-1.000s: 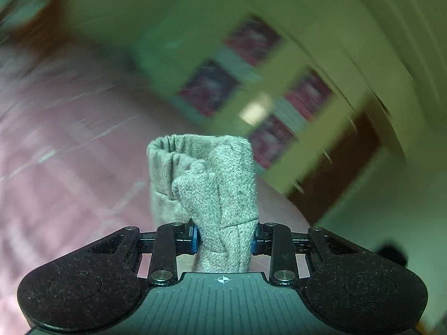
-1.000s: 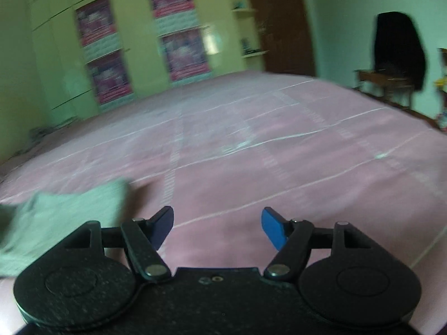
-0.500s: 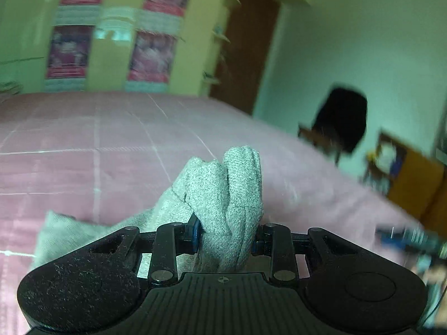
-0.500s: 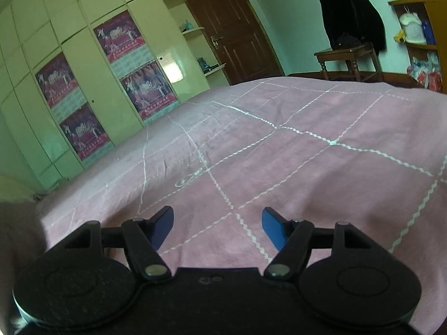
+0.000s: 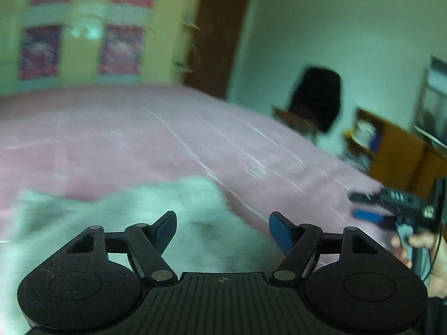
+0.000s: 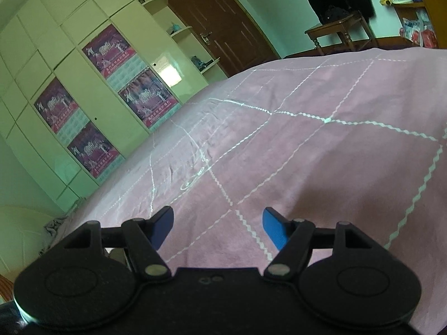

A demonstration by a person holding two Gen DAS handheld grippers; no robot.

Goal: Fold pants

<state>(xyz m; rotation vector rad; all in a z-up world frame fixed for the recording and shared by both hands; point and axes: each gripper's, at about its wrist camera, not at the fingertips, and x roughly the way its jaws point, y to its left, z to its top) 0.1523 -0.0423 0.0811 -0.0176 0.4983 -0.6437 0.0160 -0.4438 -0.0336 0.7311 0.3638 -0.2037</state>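
Pink bedspread [image 6: 321, 145] with white zigzag stitching fills the space ahead of both your grippers, running back to a wall of pale cupboards with posters [image 6: 148, 97] and a brown door [image 6: 223, 22].

Your left gripper [image 5: 222, 227] has its jaws spread wide, with nothing between them. The grey pants [image 5: 117, 212] lie on the bedspread directly under and ahead of it, reaching out to its left. They are badly blurred, so you cannot tell which way the waistband points; the visible cloth stretches roughly crosswise to the fingers.

Your right gripper [image 6: 218, 224] also has its jaws apart and empty, hovering over bare bedspread. It shows at the far right of the left wrist view [image 5: 391, 209], well apart from the pants.

Beyond the bed, a dark garment [image 5: 318, 97] hangs over a wooden table [image 6: 335, 28].
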